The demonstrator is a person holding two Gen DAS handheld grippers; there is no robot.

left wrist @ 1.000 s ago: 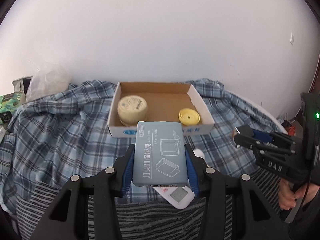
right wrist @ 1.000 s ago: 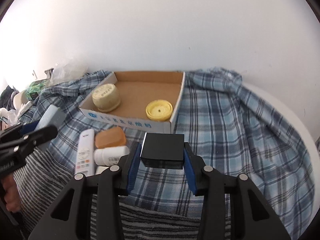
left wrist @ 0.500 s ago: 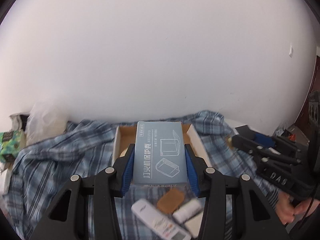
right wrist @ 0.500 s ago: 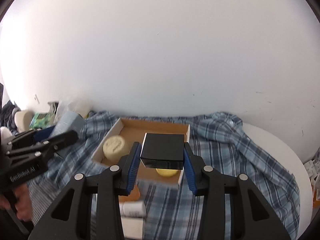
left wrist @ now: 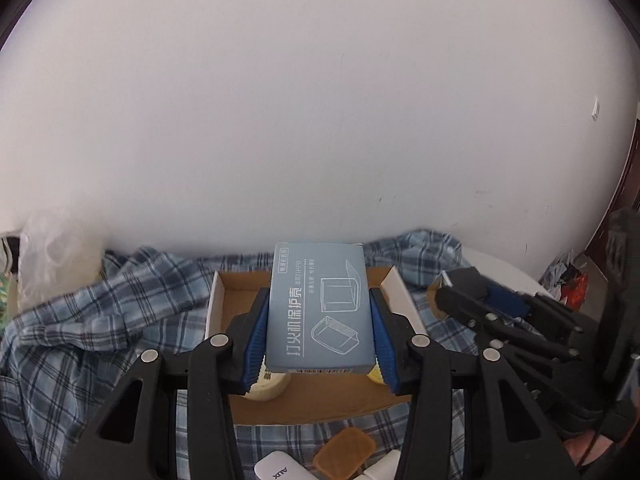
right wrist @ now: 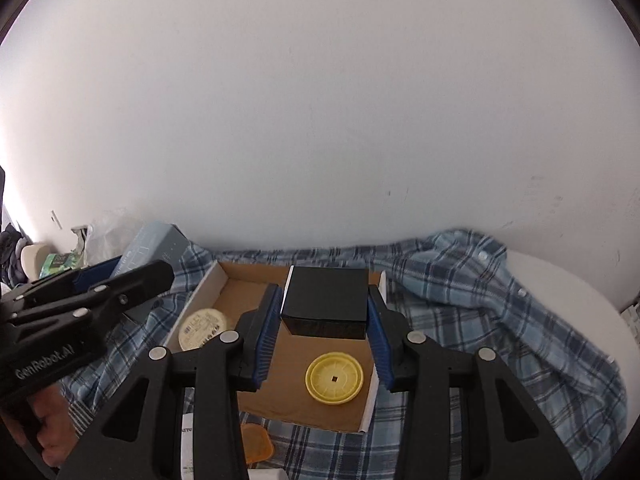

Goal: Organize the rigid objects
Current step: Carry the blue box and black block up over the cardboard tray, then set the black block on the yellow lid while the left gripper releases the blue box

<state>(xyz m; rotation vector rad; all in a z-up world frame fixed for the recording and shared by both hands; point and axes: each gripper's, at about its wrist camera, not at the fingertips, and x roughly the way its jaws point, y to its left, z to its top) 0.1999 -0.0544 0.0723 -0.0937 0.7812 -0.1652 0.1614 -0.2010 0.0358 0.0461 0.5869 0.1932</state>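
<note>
My left gripper (left wrist: 318, 332) is shut on a flat grey-blue box (left wrist: 320, 312) with white print and holds it above the shallow cardboard box (left wrist: 218, 300). My right gripper (right wrist: 324, 324) is shut on a black box (right wrist: 326, 298) and holds it above the same cardboard box (right wrist: 248, 280). Inside lie a cream round jar (right wrist: 204, 328) at the left and a yellow round lid (right wrist: 334, 378) at the right. The left gripper with its grey-blue box also shows at the left of the right wrist view (right wrist: 100, 292).
A blue plaid shirt (right wrist: 480, 320) covers the round white table (right wrist: 580, 292). In front of the cardboard box lie an orange soap-like bar (left wrist: 344, 452), a white remote (left wrist: 280, 470) and a small white piece (left wrist: 384, 466). A clear plastic bag (left wrist: 52, 252) stands at the back left.
Both grippers have moved forward over the cardboard box with their boxes still held. The jar and the lid now show below the fingers.
</note>
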